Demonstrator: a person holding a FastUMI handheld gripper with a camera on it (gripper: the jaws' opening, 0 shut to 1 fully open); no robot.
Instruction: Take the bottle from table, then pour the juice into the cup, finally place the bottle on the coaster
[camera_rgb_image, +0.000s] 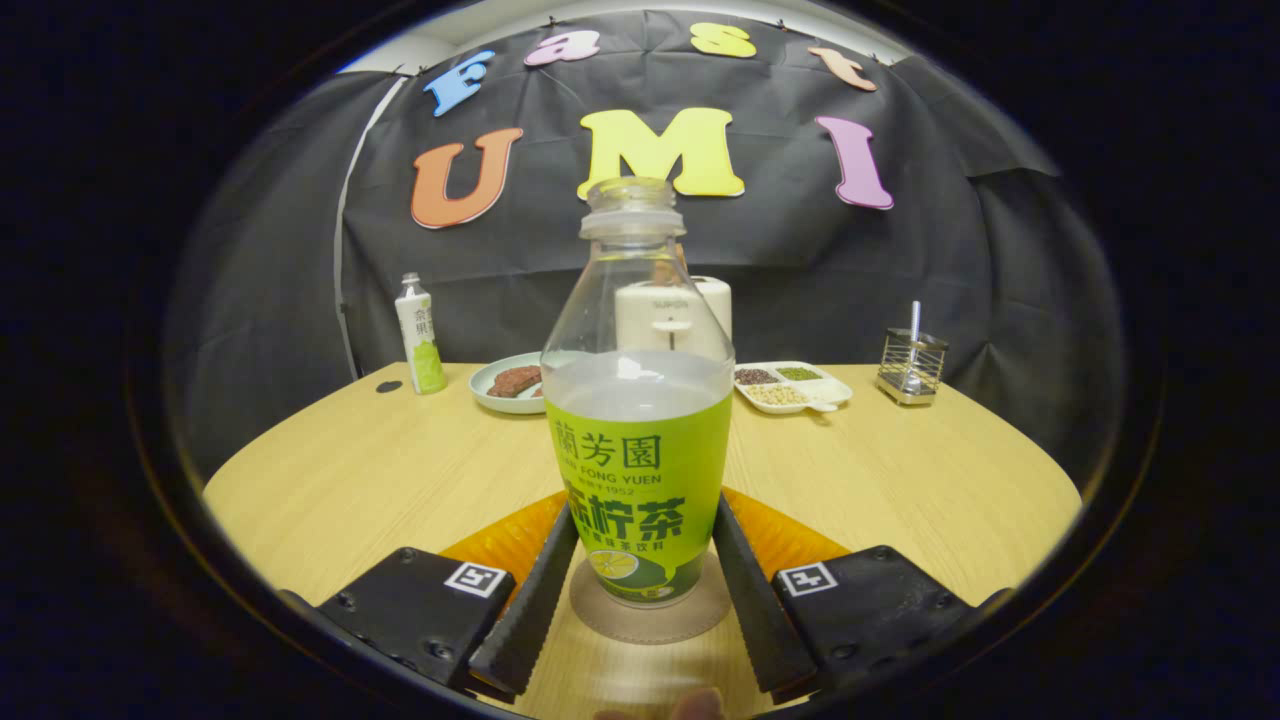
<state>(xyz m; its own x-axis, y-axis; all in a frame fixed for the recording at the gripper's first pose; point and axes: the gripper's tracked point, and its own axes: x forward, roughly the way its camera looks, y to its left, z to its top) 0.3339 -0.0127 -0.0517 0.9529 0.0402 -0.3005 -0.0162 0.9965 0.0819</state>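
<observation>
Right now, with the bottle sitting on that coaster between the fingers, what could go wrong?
1. The bottle has no cap and is roughly half full, so a bump could spill it.
2. The gripper fingers sit tight against its sides; opening unevenly or pulling back crooked could drag or tip it.
3. It stands on the small round coaster, so a nudge could shift the base off it.

Bottle (638, 400) is clear plastic with a bright green label wrap, cap off, standing upright – liquid fills it to just above the label's top edge. It's sitting on the round coaster (650, 615), pretty much centered on it. The gripper (640, 535) has a finger at the bottle's 9 o'clock and one at 3 o'clock, right up against the label. The cup (672, 315) is a pale thing straight behind the bottle at 12 o'clock – seen mostly through the plastic.
</observation>
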